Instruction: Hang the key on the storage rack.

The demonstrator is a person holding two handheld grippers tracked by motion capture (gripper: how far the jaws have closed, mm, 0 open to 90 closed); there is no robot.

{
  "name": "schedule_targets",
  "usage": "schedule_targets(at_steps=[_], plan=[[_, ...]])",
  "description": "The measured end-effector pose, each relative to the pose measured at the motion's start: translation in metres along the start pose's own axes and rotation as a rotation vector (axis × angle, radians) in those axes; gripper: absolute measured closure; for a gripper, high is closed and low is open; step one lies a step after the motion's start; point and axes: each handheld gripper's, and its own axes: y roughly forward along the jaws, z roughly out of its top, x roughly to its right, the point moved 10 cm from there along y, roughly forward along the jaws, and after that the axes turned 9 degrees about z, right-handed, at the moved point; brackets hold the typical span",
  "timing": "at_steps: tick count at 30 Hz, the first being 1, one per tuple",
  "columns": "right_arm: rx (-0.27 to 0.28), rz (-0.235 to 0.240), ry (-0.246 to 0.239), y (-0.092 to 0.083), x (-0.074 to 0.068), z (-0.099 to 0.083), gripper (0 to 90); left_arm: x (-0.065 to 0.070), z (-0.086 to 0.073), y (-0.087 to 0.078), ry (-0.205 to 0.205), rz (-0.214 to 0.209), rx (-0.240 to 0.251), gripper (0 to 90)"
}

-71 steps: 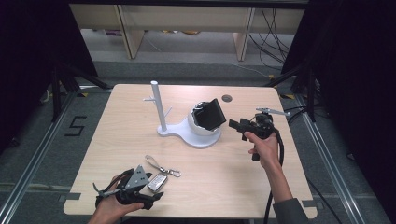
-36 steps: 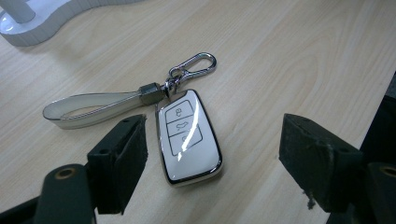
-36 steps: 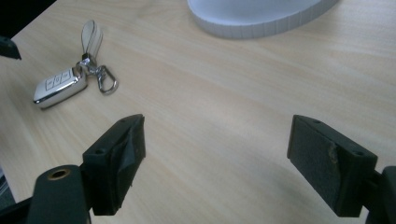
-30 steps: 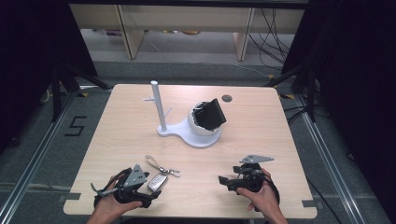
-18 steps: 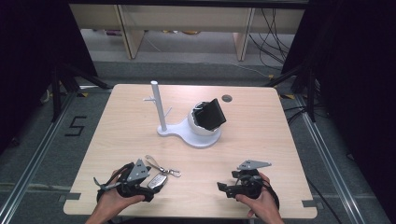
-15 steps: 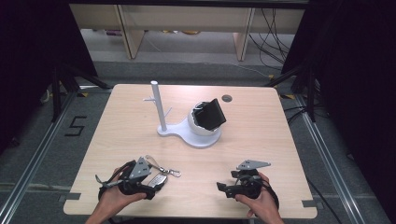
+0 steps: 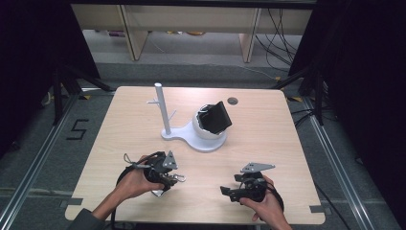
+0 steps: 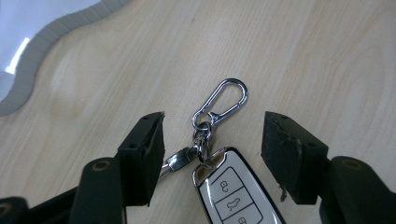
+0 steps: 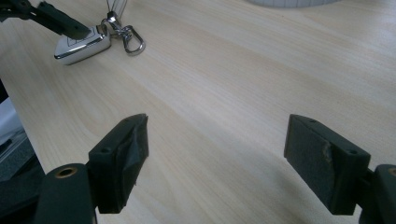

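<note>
A car key fob (image 8: 233, 191), white-edged with dark buttons, lies flat on the wooden table (image 7: 268, 139) with a key ring and a silver carabiner (image 8: 222, 100) attached. My left gripper (image 8: 212, 135) is low over it, one jaw on each side of the fob's top and ring, neither pad touching. Its jaws have just been closing with the fob between them. In the high view the left gripper (image 7: 171, 179) is at the front left. My right gripper (image 7: 229, 193) rests open at the front right over bare wood. From it, the fob (image 9: 81, 46) lies far off to the upper left.
A white stand (image 7: 191, 136) sits mid-table, with an upright post (image 7: 162, 108) and a dome carrying a tilted black block (image 7: 218, 117). A round cable hole (image 7: 232, 100) lies behind it. Black frame bars and floor tracks flank the table.
The right hand came back from the black block to the front right. The left hand moved forward and right over the key fob, and its jaws narrowed around it.
</note>
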Motion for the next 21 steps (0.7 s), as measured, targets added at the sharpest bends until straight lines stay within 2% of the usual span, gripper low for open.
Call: schedule_targets(at_steps=[2,3,5,6,8,9,10,11,13,14,15,18,20,21], plan=[[-0.006,0.001,0.021,0.000,-0.001,-0.001,23.2,0.001,0.002,0.005,0.019,-0.010,-0.024,41.8],[-0.001,-0.002,-0.002,-0.001,0.001,0.000,23.3,-0.001,0.003,0.008,0.033,-0.007,-0.048,42.5],[-0.001,-0.006,-0.004,-0.001,0.002,0.000,23.4,-0.001,0.003,0.010,0.046,-0.009,-0.064,43.7],[-0.006,0.005,0.026,0.000,-0.001,-0.002,23.5,-0.002,0.004,0.012,0.073,-0.014,-0.075,44.6],[-0.011,-0.006,0.014,-0.001,0.002,-0.002,23.7,0.001,0.004,0.017,0.063,-0.030,-0.102,45.5],[-0.013,-0.005,0.032,-0.001,0.000,-0.003,23.7,0.001,0.004,0.018,0.079,-0.030,-0.120,46.7],[-0.004,-0.002,-0.021,0.000,0.003,0.000,23.8,0.001,0.004,0.020,0.089,-0.030,-0.136,48.3],[-0.011,-0.002,0.026,-0.001,0.000,-0.002,23.8,0.002,0.004,0.022,0.098,-0.041,-0.160,49.0],[-0.012,-0.004,0.029,-0.001,0.000,-0.003,23.9,0.002,0.005,0.023,0.094,-0.040,-0.171,49.0],[-0.009,-0.005,0.007,0.000,0.002,-0.002,23.9,0.002,0.004,0.023,0.093,-0.037,-0.189,49.5],[-0.008,-0.005,0.008,-0.001,0.002,-0.002,23.9,0.001,0.004,0.024,0.095,-0.038,-0.193,51.8],[-0.013,0.001,0.013,-0.001,0.001,-0.002,24.0,0.001,0.000,0.026,0.091,-0.067,-0.254,54.5],[-0.012,0.001,0.006,-0.001,0.002,-0.002,24.0,0.002,0.000,0.027,0.080,-0.075,-0.251,55.1],[-0.005,-0.002,0.024,-0.001,0.000,-0.002,24.1,0.002,0.000,0.027,0.082,-0.079,-0.256,57.0]])
